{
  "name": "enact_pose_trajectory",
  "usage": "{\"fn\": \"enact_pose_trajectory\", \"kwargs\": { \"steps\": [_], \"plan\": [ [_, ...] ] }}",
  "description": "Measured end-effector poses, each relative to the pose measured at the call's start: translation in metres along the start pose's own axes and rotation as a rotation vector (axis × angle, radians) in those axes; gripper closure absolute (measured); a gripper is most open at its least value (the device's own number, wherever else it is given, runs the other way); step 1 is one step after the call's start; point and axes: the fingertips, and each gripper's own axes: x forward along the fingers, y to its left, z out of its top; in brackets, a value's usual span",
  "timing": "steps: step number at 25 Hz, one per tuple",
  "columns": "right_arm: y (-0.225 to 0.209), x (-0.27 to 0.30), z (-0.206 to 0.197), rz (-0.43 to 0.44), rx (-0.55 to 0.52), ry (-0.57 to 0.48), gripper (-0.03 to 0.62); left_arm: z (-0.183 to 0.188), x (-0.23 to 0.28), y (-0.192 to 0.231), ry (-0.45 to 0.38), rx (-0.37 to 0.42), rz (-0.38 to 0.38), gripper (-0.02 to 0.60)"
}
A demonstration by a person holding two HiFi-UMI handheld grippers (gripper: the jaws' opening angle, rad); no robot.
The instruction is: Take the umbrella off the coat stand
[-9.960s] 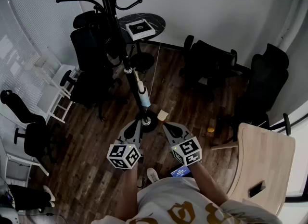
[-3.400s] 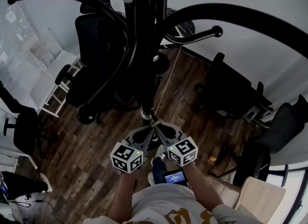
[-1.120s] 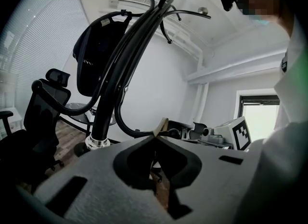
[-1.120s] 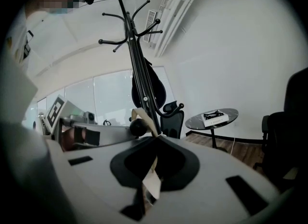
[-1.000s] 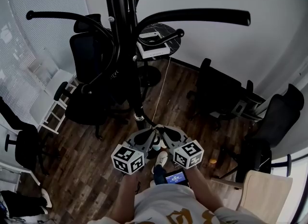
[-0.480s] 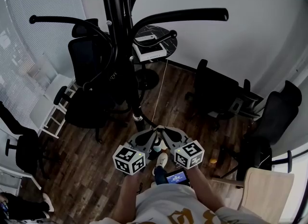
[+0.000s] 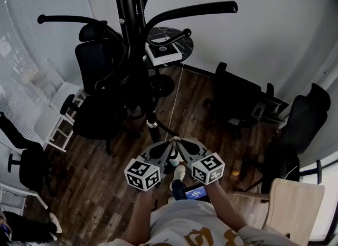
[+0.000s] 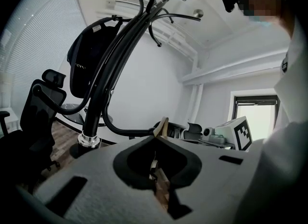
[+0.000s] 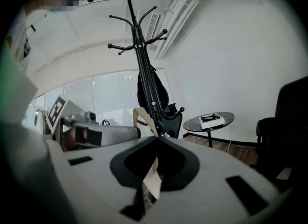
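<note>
Both grippers meet at the foot of the coat stand (image 7: 125,23), seen from my head camera, with the stand rising at 12 o'clock. The left gripper (image 7: 168,145) and the right gripper (image 7: 178,143) touch tip to tip, each clamped narrow on the tan umbrella strap (image 8: 162,126).

In my left gripper view the jaws of the left gripper (image 8: 158,136) pinch the strap just where a low hook (image 8: 125,132) of the stand ends. I cannot tell whether the loop sits on that hook or is clear of it.

In my right gripper view the strap (image 9: 142,117) arches up out of the right gripper (image 9: 156,138), and a pale tag end hangs below the jaws.

The umbrella (image 7: 172,158) itself is almost wholly hidden under the two gripper bodies; only a pale, bluish sliver shows between them.

A bulky black item (image 9: 153,91) hangs on the stand (image 9: 144,69); I cannot make out whether it is a bag or a garment.

At 12 to 1 o'clock beyond the pole stands a round side counter (image 7: 184,40) carrying a flat white box (image 7: 161,52). Black office chairs (image 7: 237,97) sit at 10 and 2 o'clock, partly cut off.
</note>
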Motion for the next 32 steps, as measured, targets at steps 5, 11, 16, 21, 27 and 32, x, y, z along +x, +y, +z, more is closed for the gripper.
{"fn": "enact_pose_trajectory", "kwargs": {
  "steps": [5, 11, 16, 21, 27, 32],
  "plan": [
    [0.012, -0.008, 0.001, -0.006, -0.016, -0.001, 0.577, 0.001, -0.008, -0.008, -0.006, 0.002, -0.011, 0.560],
    [0.022, -0.020, 0.004, -0.015, -0.028, -0.012, 0.577, 0.003, -0.018, -0.019, -0.022, 0.004, -0.023, 0.560],
    [0.027, -0.031, 0.005, -0.012, -0.021, -0.018, 0.579, 0.005, -0.024, -0.026, -0.039, -0.006, -0.012, 0.560],
    [0.030, -0.044, 0.006, -0.001, -0.008, -0.020, 0.579, 0.003, -0.030, -0.036, -0.049, -0.015, 0.003, 0.560],
    [0.034, -0.060, 0.007, 0.031, 0.010, -0.024, 0.579, 0.000, -0.039, -0.054, -0.051, -0.010, 0.028, 0.560],
    [0.048, -0.073, 0.002, 0.069, 0.011, -0.015, 0.578, -0.006, -0.049, -0.068, -0.045, -0.009, 0.064, 0.560]
  ]
}}
